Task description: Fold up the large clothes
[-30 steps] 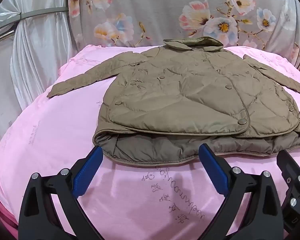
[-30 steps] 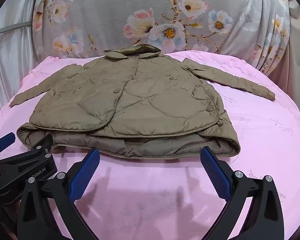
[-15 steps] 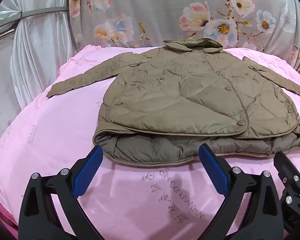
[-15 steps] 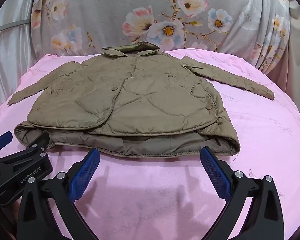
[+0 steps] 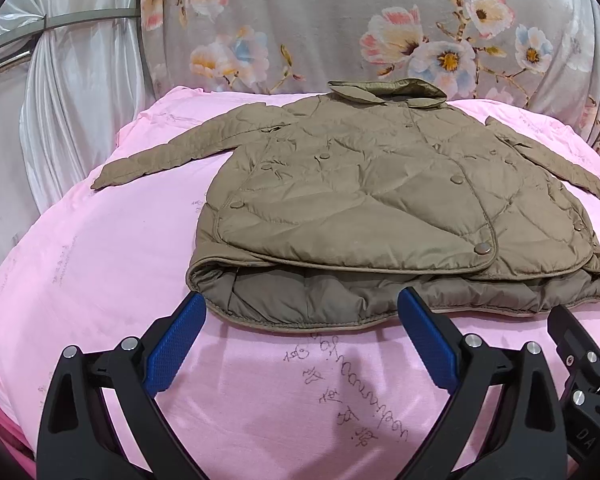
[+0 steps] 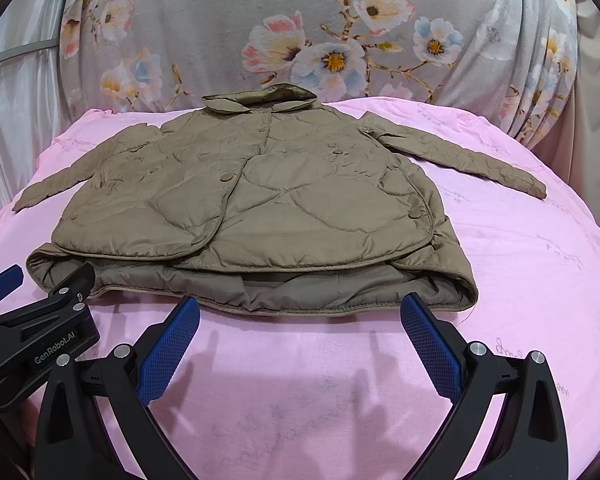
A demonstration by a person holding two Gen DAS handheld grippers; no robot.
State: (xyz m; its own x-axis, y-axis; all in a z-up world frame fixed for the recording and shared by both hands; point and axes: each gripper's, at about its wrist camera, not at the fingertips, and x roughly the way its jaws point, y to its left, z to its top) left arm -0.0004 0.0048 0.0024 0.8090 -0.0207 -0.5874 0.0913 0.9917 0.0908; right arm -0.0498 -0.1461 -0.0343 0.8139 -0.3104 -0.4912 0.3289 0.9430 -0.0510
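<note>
An olive quilted jacket [image 5: 380, 200] [image 6: 260, 200] lies front up on a pink sheet [image 5: 100, 260] [image 6: 540, 260], collar at the far side and both sleeves spread outward. Its hem faces me and gapes a little, showing the lining. My left gripper [image 5: 302, 312] stands open just short of the hem's left half, with nothing between its blue pads. At the hem's right half my right gripper [image 6: 300, 314] is open too, a little above the sheet. Each gripper shows at the edge of the other's view.
Behind the jacket hangs a grey floral cloth [image 5: 340, 20] [image 6: 300, 20]. A white curtain [image 5: 60, 100] falls at the left. The pink sheet carries handwriting [image 5: 352, 392] near the front edge and drops away at both sides.
Both grippers have edged slightly nearer the jacket's hem and stayed open. The jacket has not moved.
</note>
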